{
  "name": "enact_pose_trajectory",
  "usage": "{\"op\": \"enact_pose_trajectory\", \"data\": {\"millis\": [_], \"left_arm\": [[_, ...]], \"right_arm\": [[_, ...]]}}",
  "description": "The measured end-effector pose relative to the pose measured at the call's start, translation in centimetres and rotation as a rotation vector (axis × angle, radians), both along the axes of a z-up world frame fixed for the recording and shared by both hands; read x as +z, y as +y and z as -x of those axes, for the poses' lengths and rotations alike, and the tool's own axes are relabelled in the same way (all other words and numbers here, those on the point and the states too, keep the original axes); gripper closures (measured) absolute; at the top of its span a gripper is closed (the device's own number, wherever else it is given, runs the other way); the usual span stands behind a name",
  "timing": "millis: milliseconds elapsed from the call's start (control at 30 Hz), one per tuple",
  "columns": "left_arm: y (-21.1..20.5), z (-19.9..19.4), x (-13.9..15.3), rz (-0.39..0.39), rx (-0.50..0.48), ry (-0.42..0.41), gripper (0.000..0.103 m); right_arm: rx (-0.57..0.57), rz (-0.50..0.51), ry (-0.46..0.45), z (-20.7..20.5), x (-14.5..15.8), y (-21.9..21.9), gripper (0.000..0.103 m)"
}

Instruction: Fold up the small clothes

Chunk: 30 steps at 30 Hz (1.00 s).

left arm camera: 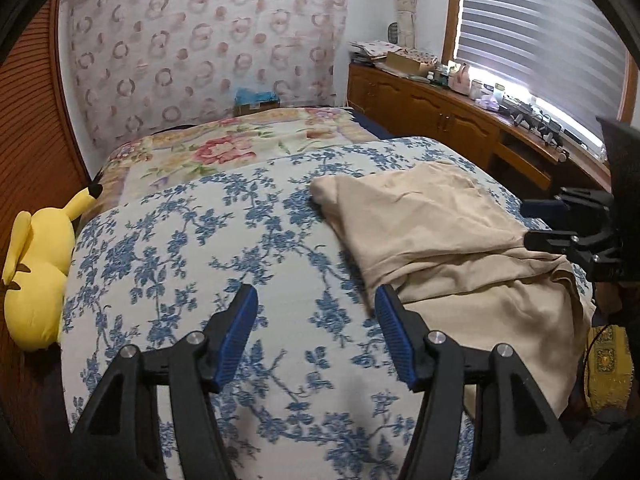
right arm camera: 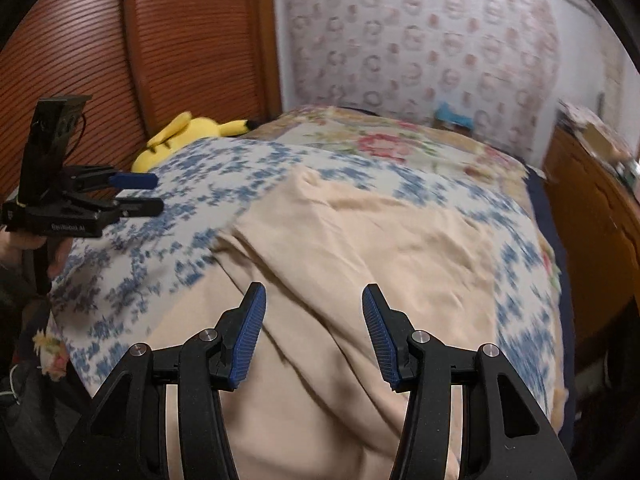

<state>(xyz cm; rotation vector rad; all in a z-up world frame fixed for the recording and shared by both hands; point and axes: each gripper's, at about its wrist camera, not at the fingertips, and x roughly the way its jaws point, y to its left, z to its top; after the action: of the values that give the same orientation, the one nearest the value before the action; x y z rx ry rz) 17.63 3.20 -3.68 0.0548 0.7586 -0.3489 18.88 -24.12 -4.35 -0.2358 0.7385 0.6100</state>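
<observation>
floral bed (left arm camera: 280, 280), both tools agape, empty

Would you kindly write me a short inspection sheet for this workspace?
Surface: bed with blue-flowered white quilt.
Job's things: beige cloth garment, rumpled, partly folded, on the quilt's right part.
Clutter: yellow plush toy at the bed's left edge.
Grippers: left tool open over bare quilt; right tool open over the garment.
Cables: nothing seen.
Surroundings: wooden cabinet under a window with blinds; patterned wall hanging.
</observation>
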Motion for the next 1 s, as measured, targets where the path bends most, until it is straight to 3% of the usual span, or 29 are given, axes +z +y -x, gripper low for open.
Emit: {"op": "enact_pose_trajectory", "data": {"millis": [367,667,733,800,833,900,1000], "left_arm": [[2.9,-1.3,-1.7,0.015,0.021,0.029,0.043],[3.7,-1.4,-2.6,0.039,0.019,0.047,0.043],[3.5,-1.5,-2.7,0.04,0.013,0.051,0.043],[3.3,-1.5,-2.7,0.038,0.007,0.052,0.043],[3.2,-1.6,-2.6,0.038,0.005,0.053,0.043],[2.9,-1.6,-2.5,0.038,-0.003,0.052,0.043],[2.4,-1.7,-2.5,0.038,-0.017,0.05,0.043]], "right_arm": [[0.173,0.068,0.098,-4.0,-2.6,8.7,0.052],[0.216,0.156,0.154,-5.3,-5.7,11.7,0.052],[0.21,0.154,0.156,-5.6,-6.1,11.5,0.06],[0.205,0.146,0.149,-5.8,-6.0,11.3,0.085],[0.2,0.129,0.15,-6.0,-5.8,10.9,0.092],[0.189,0.076,0.153,-6.4,-5.0,9.8,0.098],[0.16,0.002,0.113,-6.5,-2.9,8.0,0.098]]}}
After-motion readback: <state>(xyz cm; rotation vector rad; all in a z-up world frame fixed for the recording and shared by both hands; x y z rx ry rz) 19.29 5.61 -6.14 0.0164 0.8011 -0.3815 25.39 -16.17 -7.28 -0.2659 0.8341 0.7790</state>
